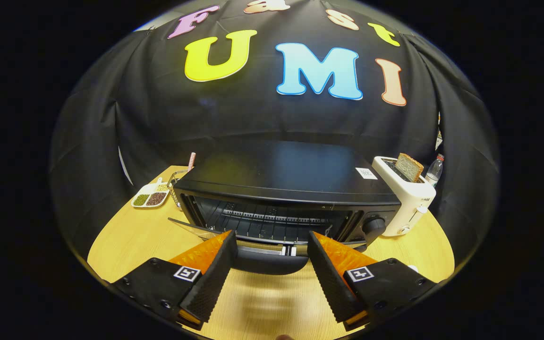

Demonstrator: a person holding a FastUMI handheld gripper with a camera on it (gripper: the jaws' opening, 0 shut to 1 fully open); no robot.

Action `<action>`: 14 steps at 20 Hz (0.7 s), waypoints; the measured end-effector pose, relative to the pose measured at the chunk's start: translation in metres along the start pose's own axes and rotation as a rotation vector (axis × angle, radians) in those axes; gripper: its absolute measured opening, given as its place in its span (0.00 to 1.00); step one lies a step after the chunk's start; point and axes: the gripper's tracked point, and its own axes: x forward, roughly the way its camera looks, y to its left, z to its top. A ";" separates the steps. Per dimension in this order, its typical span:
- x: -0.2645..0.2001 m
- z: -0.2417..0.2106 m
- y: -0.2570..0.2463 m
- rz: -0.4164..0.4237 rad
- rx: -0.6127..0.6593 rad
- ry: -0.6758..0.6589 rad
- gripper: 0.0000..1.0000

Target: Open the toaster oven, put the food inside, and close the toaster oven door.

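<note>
— Step in hand was which?

— Opening, I judged. The toaster oven (286, 198) sat on the wooden table (125, 236) with its door (234, 233) dropped partway, the handle (267, 259) between the fingertips. The gripper (272, 245) stood wide, its fingers holding nothing.

— And next?

— Probably lowering the door fully, then fetching the food.

— Which food?

— Hard to say. A bread slice (409, 166) stood in the white toaster (406, 198) just beside the oven; a tray of beans (150, 196) lay on the other side. The oven floor was hidden behind the door.
</note>
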 end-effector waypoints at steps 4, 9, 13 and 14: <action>-0.009 -0.015 0.003 0.000 -0.024 0.011 0.96; -0.019 -0.040 0.005 0.019 -0.110 0.025 0.97; -0.014 -0.106 -0.011 -0.004 -0.080 0.226 0.99; -0.015 -0.126 -0.012 -0.001 -0.034 0.284 0.99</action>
